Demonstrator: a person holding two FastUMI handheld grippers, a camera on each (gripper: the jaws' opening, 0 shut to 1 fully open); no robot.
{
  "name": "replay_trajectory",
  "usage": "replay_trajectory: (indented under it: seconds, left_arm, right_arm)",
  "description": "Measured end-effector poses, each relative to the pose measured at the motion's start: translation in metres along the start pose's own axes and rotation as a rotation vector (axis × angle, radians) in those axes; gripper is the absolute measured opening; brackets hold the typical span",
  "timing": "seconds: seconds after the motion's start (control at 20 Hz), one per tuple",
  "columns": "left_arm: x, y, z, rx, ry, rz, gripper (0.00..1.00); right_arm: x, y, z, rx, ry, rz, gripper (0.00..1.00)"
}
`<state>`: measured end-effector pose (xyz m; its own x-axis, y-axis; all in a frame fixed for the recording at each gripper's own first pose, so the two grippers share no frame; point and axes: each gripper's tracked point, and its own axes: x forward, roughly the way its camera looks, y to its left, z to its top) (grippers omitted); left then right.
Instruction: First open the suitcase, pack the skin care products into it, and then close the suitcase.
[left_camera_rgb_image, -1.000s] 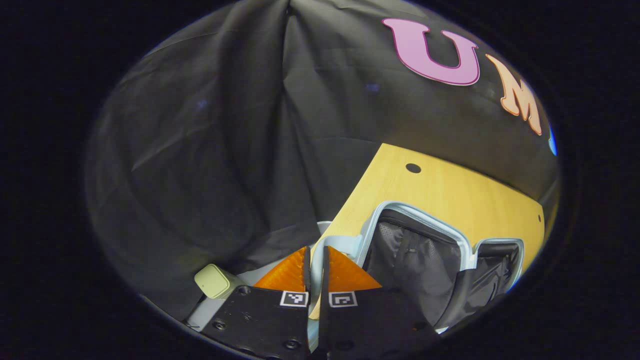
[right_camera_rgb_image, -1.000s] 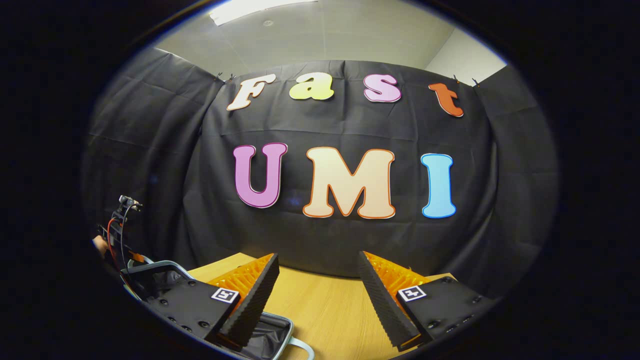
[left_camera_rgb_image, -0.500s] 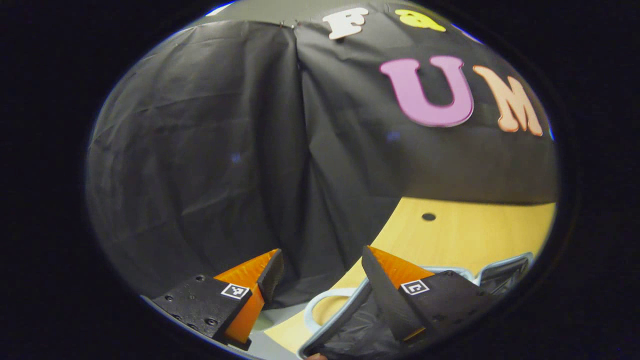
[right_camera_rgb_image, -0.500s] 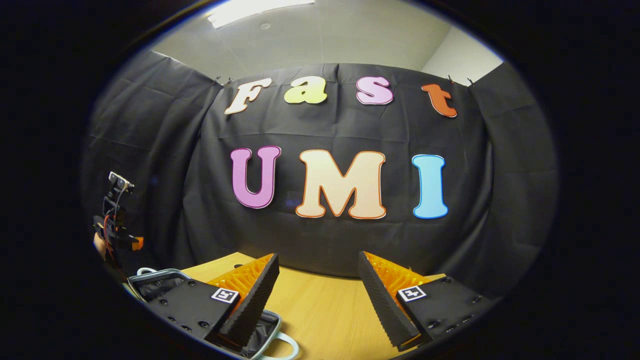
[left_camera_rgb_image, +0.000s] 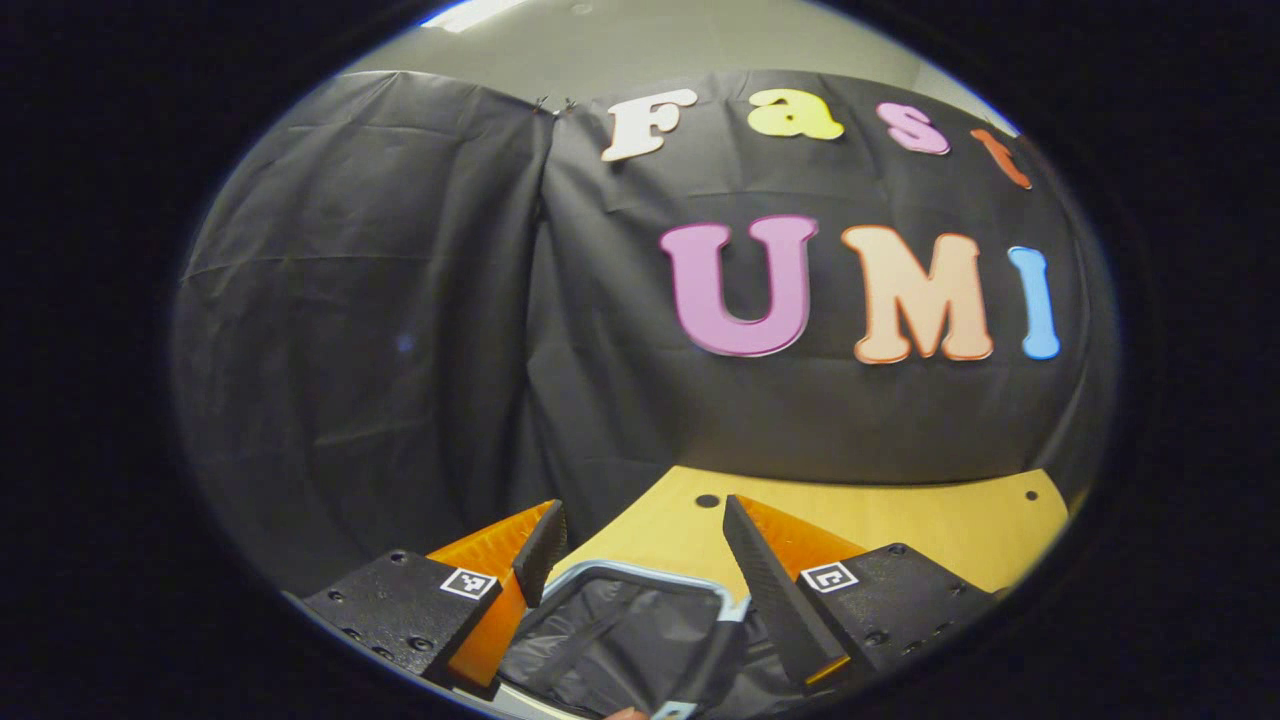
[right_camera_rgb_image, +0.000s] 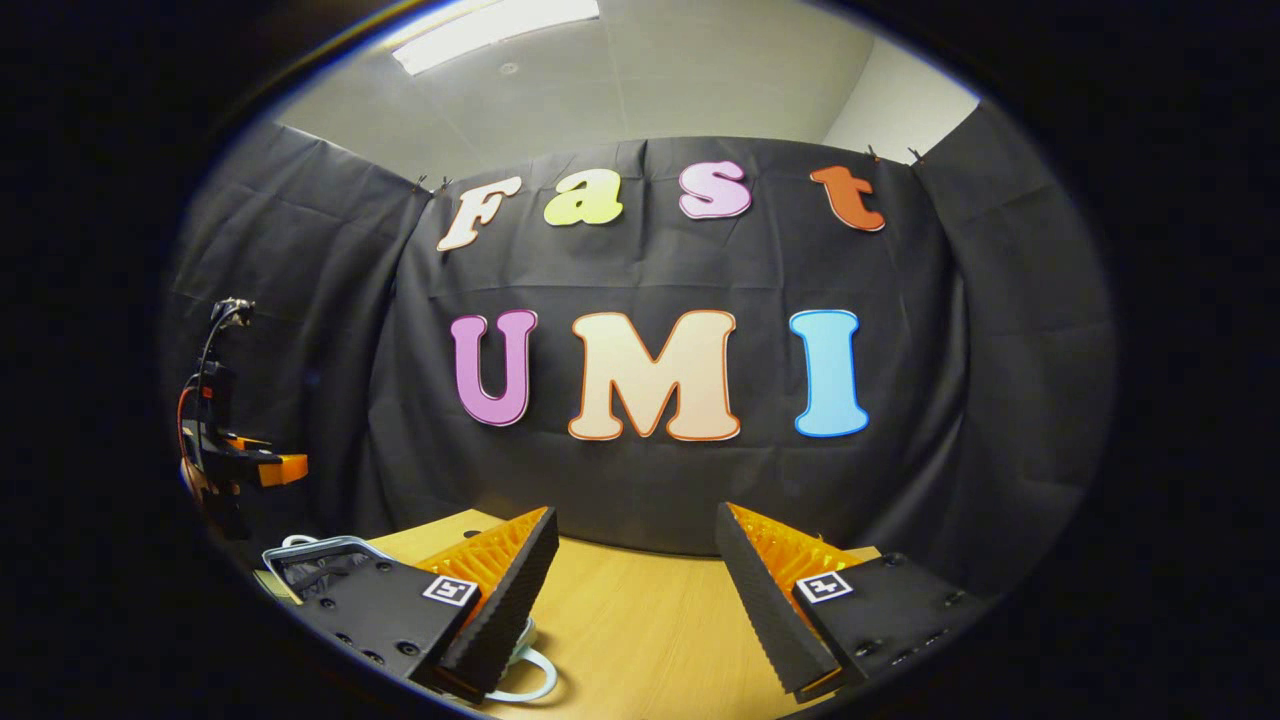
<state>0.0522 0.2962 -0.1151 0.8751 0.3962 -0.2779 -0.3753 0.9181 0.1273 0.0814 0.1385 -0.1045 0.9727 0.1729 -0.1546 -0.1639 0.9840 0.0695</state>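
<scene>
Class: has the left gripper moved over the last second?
Yes. In the right gripper view, the left gripper has risen against the booth wall, away from the suitcase.

Black screwed gripper (left_camera_rgb_image: 640, 560) bodies w/ square tag markers.

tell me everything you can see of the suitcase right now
The suitcase lies open on the wooden table. In the left gripper view a pale blue-grey rounded rim frames a dark fabric lining with creases and what looks like a strap or zipper line. It sits below and between the open fingers of the left tool, which do not touch it. In the right gripper view its rim and lining peek out behind the right tool's finger, with a pale loop handle lying on the table. No products show inside.
</scene>
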Motion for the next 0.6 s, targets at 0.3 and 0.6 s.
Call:
replay_trajectory:
  seconds: [0.3, 0.6]
  left_arm:
    - [-0.035, -0.097, 0.004, 0.029, -0.004, -0.165, 0.95]
    - [-0.077, -0.184, -0.019, 0.032, 0.044, -0.321, 0.94]
  right_arm:
    - [-0.026, -0.039, 0.005, 0.015, -0.016, -0.028, 0.99]
    - [-0.052, -0.068, -0.002, 0.012, -0.013, -0.039, 0.99]
